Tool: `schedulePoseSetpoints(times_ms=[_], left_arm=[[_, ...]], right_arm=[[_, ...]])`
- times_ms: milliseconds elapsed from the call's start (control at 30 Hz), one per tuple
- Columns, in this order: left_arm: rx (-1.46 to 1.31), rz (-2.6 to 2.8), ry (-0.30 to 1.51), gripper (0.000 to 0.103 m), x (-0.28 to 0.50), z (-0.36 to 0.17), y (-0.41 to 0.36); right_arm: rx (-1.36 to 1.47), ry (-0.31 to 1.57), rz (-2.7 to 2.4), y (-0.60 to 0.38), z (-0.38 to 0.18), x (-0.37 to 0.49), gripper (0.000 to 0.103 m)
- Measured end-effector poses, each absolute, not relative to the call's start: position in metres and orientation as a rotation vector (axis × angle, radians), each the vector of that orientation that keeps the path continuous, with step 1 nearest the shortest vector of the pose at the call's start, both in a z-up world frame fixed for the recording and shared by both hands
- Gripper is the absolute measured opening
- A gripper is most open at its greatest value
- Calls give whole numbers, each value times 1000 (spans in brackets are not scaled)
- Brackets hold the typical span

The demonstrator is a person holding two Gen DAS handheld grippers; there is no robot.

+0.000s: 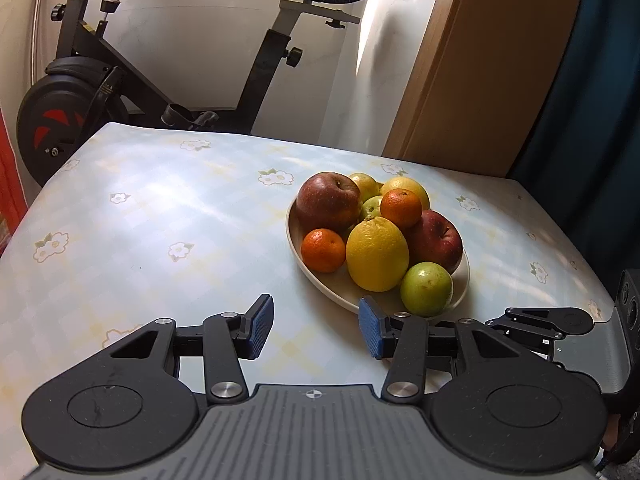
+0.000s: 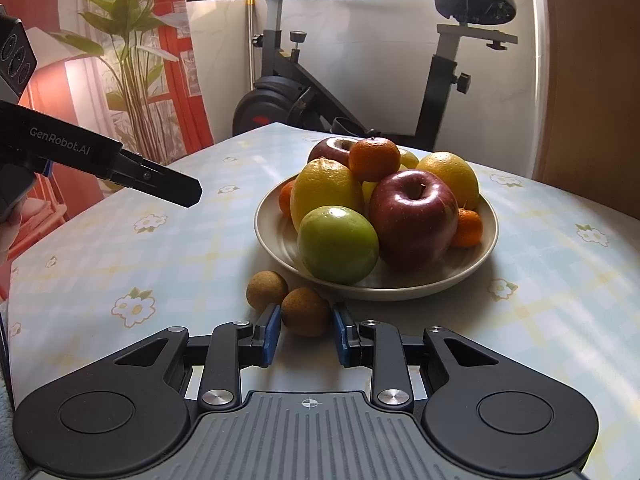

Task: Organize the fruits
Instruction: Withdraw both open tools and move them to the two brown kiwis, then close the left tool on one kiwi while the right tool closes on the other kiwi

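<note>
Table (image 2: 160, 248) space under a flowered cloth is taken up mainly by one plate (image 2: 478, 258), on which the fruit is piled so that it sits gathered in one place: apples, lemons, tangerines and a green fruit (image 2: 338, 244) at the near rim. Two small brown fruits are left off the plate, on the cloth just beside its near edge, and are judged to be what remains to be gathered. The right gripper (image 2: 306, 326) is set low, its blue pads parted around the nearer brown fruit (image 2: 306, 312), one pad touching or almost touching it, not yet clamped. The left gripper (image 1: 316, 326) is held spread wide and empty above the cloth, near the plate, apparently kept clear.
</note>
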State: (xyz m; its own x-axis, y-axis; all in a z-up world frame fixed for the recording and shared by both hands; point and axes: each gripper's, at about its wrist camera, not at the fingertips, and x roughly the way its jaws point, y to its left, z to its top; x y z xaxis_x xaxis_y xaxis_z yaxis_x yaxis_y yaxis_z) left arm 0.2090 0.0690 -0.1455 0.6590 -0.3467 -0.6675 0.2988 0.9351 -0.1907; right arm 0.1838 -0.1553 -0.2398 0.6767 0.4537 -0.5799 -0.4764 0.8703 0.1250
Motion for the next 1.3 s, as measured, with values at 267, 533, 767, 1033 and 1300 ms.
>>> schedulePoseSetpoints(times_ms=[267,533,767,1033,1300], left_arm=[[-79,-410,821,50,205,-160,57],[-50,-463,869,49,204,-176,29],[-10,-467,883,49,208,-183,11],[22,-445,883,42,212,-190,-1],[40,-453,860,29,205,-185,0]], right_arm=[[0,594,483,-191,-235,164,25],[87,559,441,-213,-239,161,25],[110,549,445,-216,-241,161,25],[119,549,452,-216,-242,160,25],[126,555,457,-217,-242,161,25]])
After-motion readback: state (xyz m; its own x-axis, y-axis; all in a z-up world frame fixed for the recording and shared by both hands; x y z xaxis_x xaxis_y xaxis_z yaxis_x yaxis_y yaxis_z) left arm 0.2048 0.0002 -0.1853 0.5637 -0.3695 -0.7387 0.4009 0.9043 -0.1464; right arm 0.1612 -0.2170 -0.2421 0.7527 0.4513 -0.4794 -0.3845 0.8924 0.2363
